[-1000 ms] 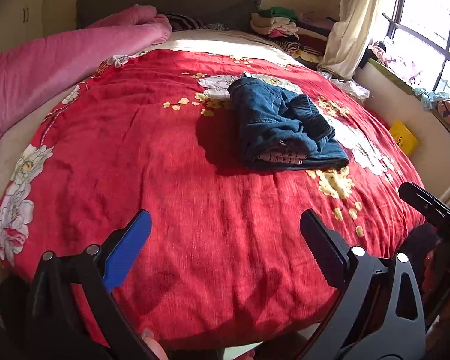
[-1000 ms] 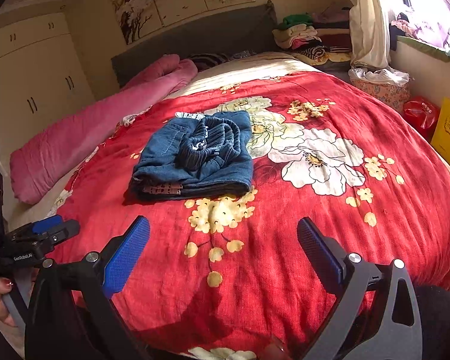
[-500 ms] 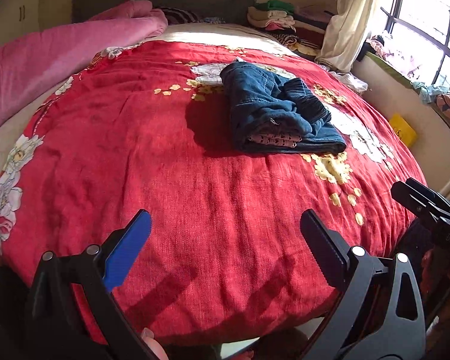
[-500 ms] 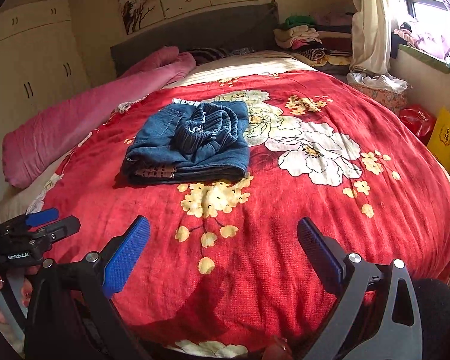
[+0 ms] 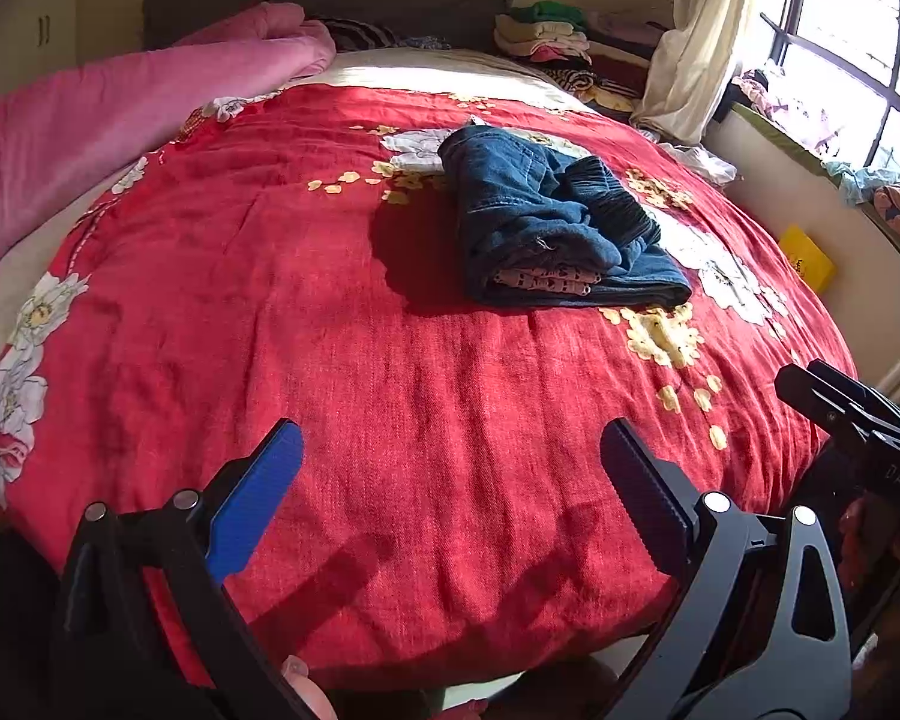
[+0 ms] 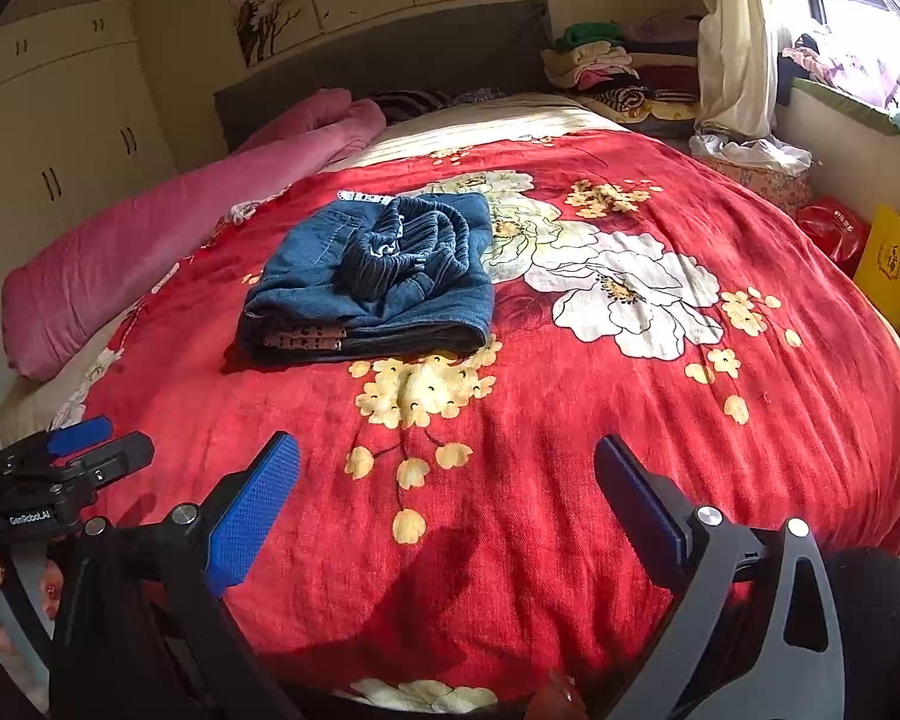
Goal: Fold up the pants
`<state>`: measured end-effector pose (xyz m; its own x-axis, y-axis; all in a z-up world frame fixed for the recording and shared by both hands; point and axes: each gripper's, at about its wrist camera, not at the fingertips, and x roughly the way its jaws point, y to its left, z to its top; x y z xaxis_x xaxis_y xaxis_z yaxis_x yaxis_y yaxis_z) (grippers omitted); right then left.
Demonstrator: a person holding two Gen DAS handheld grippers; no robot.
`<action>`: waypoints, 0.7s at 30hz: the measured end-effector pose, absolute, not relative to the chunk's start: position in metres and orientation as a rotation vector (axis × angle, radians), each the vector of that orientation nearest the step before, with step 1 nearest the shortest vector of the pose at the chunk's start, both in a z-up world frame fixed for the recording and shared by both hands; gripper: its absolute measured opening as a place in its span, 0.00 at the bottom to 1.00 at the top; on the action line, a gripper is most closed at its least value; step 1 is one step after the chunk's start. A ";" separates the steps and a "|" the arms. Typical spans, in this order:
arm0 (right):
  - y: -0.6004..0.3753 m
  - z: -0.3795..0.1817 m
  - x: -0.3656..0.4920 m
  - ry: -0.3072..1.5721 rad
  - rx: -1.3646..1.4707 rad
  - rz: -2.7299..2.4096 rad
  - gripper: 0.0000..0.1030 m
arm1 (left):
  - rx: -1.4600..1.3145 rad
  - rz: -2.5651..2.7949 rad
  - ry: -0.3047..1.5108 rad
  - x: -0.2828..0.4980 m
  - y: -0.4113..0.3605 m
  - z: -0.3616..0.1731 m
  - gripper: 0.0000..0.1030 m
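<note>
Fingers: both pairs stand spread wide, holding nothing, low over the near edge of the bed.
Pink quilt [image 5: 90, 120]: rolled up along the left side of the bed, well apart from the pants.
Left gripper [image 5: 450, 468]: hovers above the red cover, blue-padded finger [image 5: 258, 498] on its left, dark finger on its right; well short of the pants.
Red floral bedspread [image 6: 570, 450]: covers the bed, sunlit, with white and yellow flowers.
Pants [image 6: 372, 282]: blue denim, folded into a compact bundle, ribbed waistband bunched on top, lying on the bedspread toward the middle of the bed, touched by neither gripper.
Right gripper [image 6: 447, 474]: hangs beside the left one, over the yellow blossoms.
Folded clothes stack [image 6: 600, 66]: piled by the headboard, far right.
Yellow bag [image 6: 891, 264]: on the floor right of the bed.
</note>
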<state>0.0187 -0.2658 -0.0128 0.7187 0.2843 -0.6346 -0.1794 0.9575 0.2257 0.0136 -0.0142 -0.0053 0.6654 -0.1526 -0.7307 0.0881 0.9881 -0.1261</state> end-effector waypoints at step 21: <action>-0.263 -0.015 0.018 0.737 0.163 0.249 0.95 | -0.084 -0.118 0.839 0.013 -0.014 -0.003 0.91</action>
